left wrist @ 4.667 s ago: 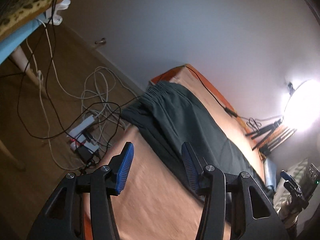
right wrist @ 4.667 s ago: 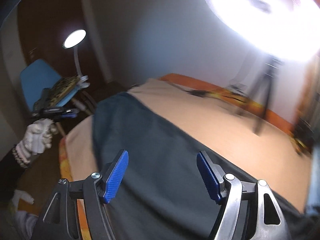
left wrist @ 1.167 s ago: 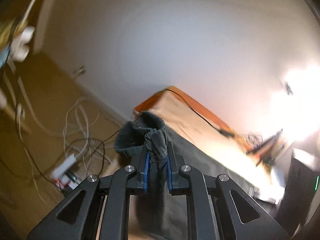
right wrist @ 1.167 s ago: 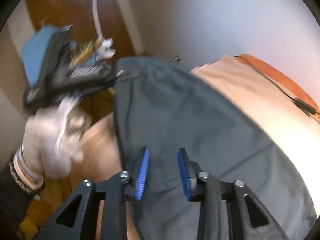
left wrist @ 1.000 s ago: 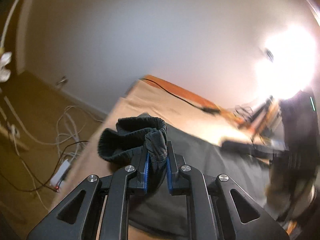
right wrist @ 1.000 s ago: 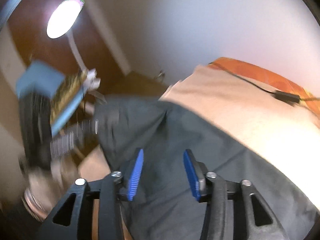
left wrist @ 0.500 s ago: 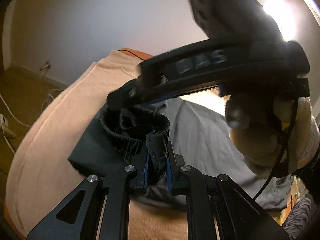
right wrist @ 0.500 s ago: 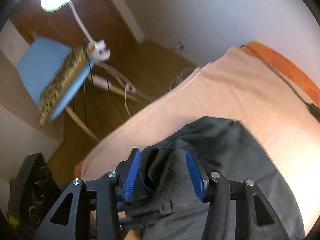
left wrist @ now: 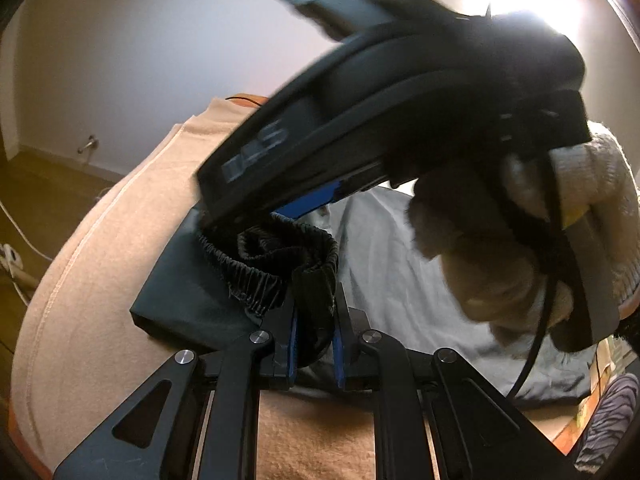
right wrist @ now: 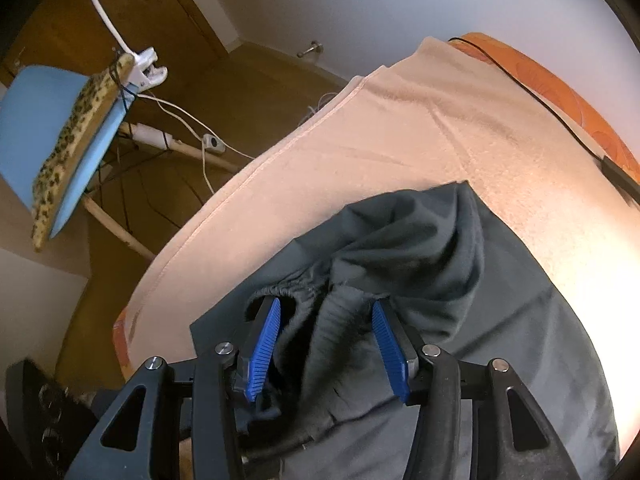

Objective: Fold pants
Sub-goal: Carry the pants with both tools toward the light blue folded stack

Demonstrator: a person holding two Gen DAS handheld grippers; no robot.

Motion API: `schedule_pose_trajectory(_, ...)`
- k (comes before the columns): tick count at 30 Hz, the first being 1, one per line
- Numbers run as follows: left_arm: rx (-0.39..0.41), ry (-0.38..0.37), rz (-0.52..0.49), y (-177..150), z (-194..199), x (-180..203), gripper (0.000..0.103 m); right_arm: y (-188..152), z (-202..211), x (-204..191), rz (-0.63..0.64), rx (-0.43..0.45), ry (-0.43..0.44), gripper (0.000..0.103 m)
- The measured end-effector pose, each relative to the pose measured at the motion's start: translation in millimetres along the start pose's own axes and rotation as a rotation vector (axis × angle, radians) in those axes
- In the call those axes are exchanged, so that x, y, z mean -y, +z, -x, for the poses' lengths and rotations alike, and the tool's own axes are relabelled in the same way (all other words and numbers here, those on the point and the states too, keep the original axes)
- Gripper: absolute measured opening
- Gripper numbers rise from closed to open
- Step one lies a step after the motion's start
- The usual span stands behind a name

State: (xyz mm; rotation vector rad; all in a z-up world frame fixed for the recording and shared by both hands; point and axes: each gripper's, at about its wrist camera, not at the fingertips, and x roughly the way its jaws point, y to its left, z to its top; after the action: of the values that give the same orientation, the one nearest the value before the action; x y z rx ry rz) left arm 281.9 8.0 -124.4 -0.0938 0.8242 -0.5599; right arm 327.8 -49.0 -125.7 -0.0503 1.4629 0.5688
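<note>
Dark grey pants (left wrist: 400, 280) lie on a peach blanket (left wrist: 100, 280), the waistband end doubled back over the rest. My left gripper (left wrist: 314, 312) is shut on the bunched elastic waistband (left wrist: 256, 280), just above the blanket. My right gripper (right wrist: 326, 320) points steeply down at that same bunch. Its jaws are opening, and gathered waistband cloth (right wrist: 320, 344) sits between the blue pads (right wrist: 266, 332), which do not visibly pinch it. In the left wrist view the right gripper's black body and a white-gloved hand (left wrist: 520, 240) fill the upper right and hide the far part of the pants.
The blanket's edge (right wrist: 240, 184) drops to a wooden floor with white cables (right wrist: 192, 120). A blue chair with a leopard-print cushion (right wrist: 72, 136) and a clip lamp (right wrist: 146, 66) stand beyond it. A black cable (right wrist: 540, 100) crosses the orange sheet (right wrist: 560, 92) at the far side.
My left gripper carried the waistband across onto the pants and lowered it. My right gripper tipped downward and came over the bunched waistband, which now sits between its pads.
</note>
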Motion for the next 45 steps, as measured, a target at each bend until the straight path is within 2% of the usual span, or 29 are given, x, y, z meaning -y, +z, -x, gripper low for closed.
schedule_pose_trajectory(5, -0.002, 0.008, 0.008, -0.4, 1.3, 1.1, 0.012, 7.0, -12.2, -12.5, 0.042, -0.017, -0.056, 0.054)
schedule_pose_trajectory(8, -0.003, 0.01, 0.021, -1.6, 5.2, 8.8, 0.012, 6.9, -10.5, -7.5, 0.024, 0.01, -0.05, 0.035)
schedule_pose_trajectory(9, -0.006, 0.013, 0.017, -1.9, 5.9, 11.5, 0.012, 5.8, -7.9, -2.4, 0.002, 0.021, -0.036, 0.029)
schedule_pose_trajectory(12, -0.009, 0.015, 0.02, -1.6, 9.9, 19.2, 0.012, -2.7, 1.5, 14.7, -0.069, 0.064, 0.029, 0.026)
schedule_pose_trajectory(17, 0.013, 0.026, -0.032, 5.5, 24.4, 39.1, 0.012, -24.9, 35.5, 38.1, -0.15, 0.18, 0.119, 0.024)
schedule_pose_trajectory(23, 0.048, 0.015, -0.112, 19.0, 47.2, 92.7, 0.012, -55.2, 99.7, 65.2, -0.223, 0.338, 0.199, 0.023)
schedule_pose_trajectory(31, 0.039, -0.038, -0.25, 29.6, 51.8, 189.2, 0.012, -121.4, 171.2, 119.4, -0.306, 0.486, 0.227, 0.023)
schedule_pose_trajectory(35, 0.009, -0.08, -0.307, 25.9, 40.9, 243.5, 0.012, -165.7, 192.6, 156.8, -0.381, 0.547, 0.243, 0.023)
schedule_pose_trajectory(45, -0.066, -0.176, -0.406, 2.1, 8.8, 348.7, 0.012, -270.6, 224.6, 228.8, -0.529, 0.641, 0.215, 0.023)
